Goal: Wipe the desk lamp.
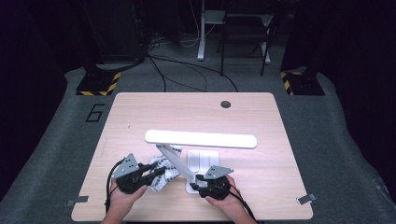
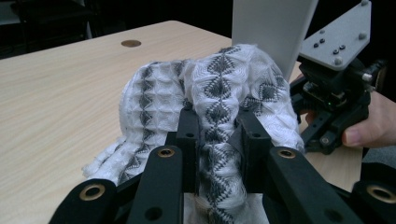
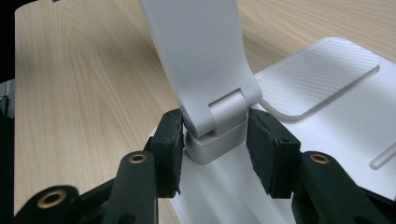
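A white desk lamp stands near the table's front, its long head bar [image 1: 201, 138] level above a slanted arm [image 1: 175, 161] and a flat base [image 1: 201, 161]. My right gripper [image 1: 196, 189] is at the foot of that arm. In the right gripper view its jaws press on both sides of the lamp's hinge block [image 3: 219, 119], so the right gripper [image 3: 215, 140] is shut on it. A white cloth with a grey diamond pattern [image 1: 163, 169] lies bunched against the arm's left side. My left gripper [image 1: 156, 175] is shut on a fold of the cloth [image 2: 215, 88], with the left gripper [image 2: 217, 128] low on the table.
The lamp arm [image 2: 273, 28] rises just behind the cloth, and the right gripper [image 2: 334, 93] with a hand sits close beside it. A ribbed pad [image 3: 317, 74] is set into the base. A round cable hole [image 1: 226, 104] lies at the table's back. Cables and striped stand feet [image 1: 98, 86] are on the floor beyond.
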A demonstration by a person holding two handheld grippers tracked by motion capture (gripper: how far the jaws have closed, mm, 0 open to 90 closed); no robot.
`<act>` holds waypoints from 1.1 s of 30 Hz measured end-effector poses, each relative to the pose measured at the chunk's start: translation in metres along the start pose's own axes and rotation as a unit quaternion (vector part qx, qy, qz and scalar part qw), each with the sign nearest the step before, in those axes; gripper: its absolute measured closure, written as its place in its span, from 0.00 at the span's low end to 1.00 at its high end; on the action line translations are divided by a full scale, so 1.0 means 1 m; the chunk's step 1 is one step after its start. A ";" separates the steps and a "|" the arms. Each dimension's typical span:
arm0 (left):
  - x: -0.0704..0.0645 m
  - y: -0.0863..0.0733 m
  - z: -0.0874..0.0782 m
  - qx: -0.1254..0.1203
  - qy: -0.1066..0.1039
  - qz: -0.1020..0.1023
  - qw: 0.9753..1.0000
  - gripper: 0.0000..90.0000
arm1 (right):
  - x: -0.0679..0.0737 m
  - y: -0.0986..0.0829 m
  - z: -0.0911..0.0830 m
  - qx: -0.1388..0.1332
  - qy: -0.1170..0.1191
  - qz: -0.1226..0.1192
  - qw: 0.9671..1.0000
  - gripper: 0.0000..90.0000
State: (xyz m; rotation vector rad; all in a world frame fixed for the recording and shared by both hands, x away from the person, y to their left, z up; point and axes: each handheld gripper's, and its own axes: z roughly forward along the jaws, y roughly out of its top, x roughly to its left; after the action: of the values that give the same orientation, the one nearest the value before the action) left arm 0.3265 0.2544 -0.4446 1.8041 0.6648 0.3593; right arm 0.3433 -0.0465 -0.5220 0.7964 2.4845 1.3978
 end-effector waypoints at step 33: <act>-0.006 -0.003 0.029 0.035 -0.021 0.019 0.999 0.82 | 0.000 0.000 -0.001 0.005 0.001 -0.005 1.000 0.64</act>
State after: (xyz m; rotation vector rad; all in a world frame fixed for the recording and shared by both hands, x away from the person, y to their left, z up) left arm 0.3372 0.2288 -0.4565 1.8876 0.6220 0.3257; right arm 0.3428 -0.0467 -0.5215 0.7840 2.4957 1.3851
